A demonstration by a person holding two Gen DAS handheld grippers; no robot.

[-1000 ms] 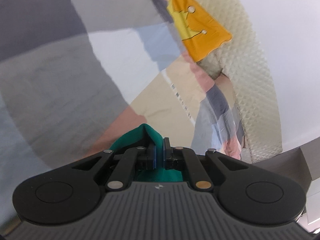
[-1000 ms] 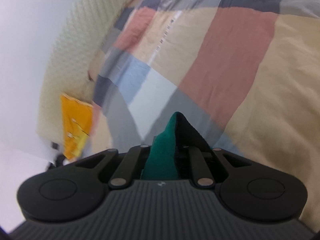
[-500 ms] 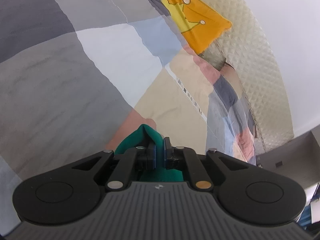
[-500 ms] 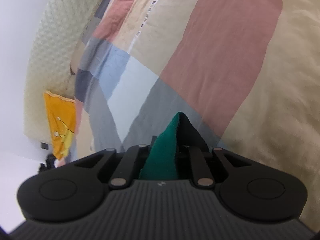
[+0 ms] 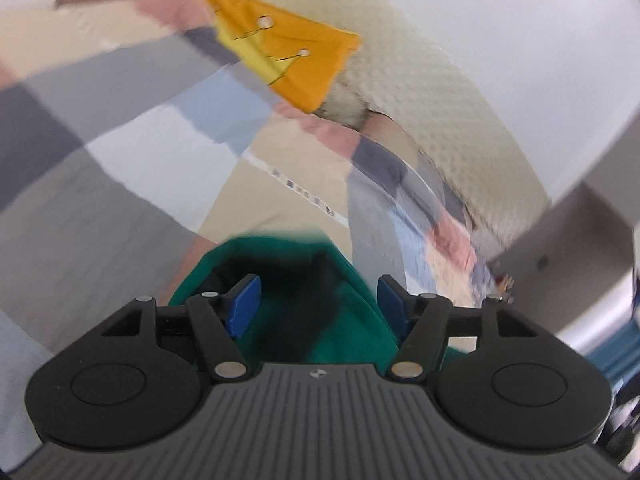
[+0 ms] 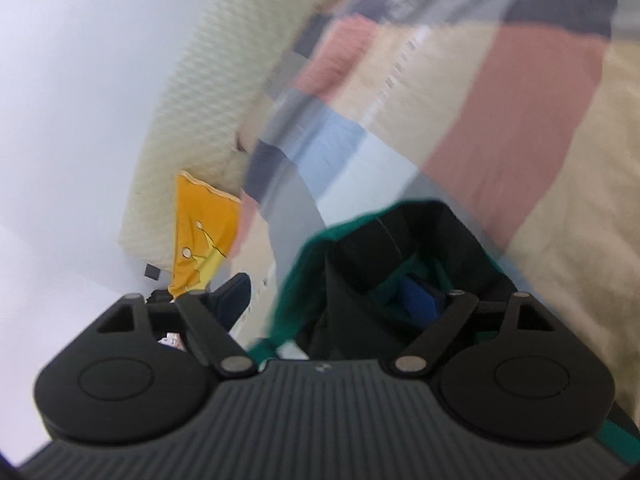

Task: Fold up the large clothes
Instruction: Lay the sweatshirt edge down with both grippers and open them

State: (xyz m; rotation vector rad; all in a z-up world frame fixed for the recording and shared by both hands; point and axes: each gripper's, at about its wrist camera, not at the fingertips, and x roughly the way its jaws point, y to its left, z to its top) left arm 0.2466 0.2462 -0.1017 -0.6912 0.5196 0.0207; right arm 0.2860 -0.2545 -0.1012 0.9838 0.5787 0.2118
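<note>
Fingers of left gripper (image 5: 318, 300) and right gripper (image 6: 332, 304) spread wide, green garment (image 5: 288, 312) loose between

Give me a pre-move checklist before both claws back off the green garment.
1. Left claw open: ok, blue pads spread wide.
2. Right claw open: ok, fingers apart.
3. Green garment free of the left pads: cannot tell, cloth lies between them, blurred.
4. Garment free of the right pad: not ok, fabric drapes around it.
5. Garment resting flat on the patchwork quilt: cannot tell, frames are motion-blurred.
6. Orange pillow away from the garment: ok.
</note>
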